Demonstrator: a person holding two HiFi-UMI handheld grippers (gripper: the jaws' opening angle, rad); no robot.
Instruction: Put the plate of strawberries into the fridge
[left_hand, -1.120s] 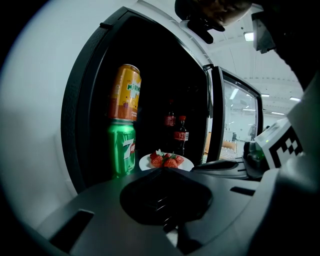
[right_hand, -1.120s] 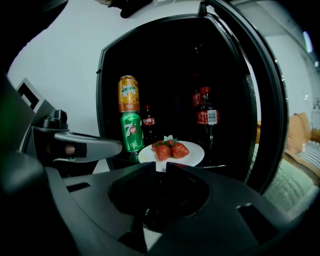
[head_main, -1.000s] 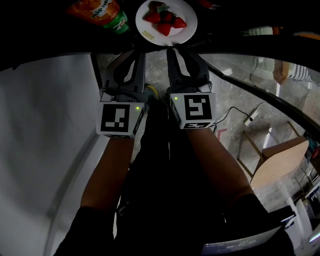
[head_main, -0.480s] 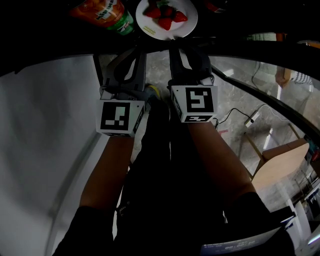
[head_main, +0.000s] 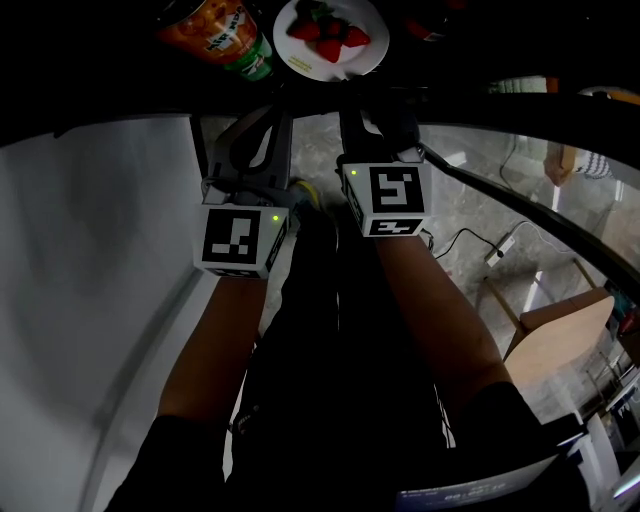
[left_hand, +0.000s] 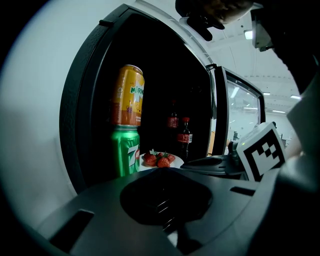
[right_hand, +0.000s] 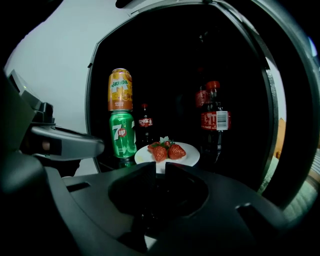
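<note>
Right tool pinches the near rim of the round white plate of red strawberries, held inside the dark fridge. Green drink can stands at the plate's 9 o'clock. Left tool is pressed together, empty.

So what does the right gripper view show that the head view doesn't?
Only the right gripper view: the right claw with its jaws nearly together on the near rim of the plate of strawberries, and cola bottles upright behind it, at most a reddish smudge in the head view. Only the head view: both marker cubes, the person's forearms, a wooden chair and a cable on the floor. Both: the plate and the orange can stacked on the green can.
</note>
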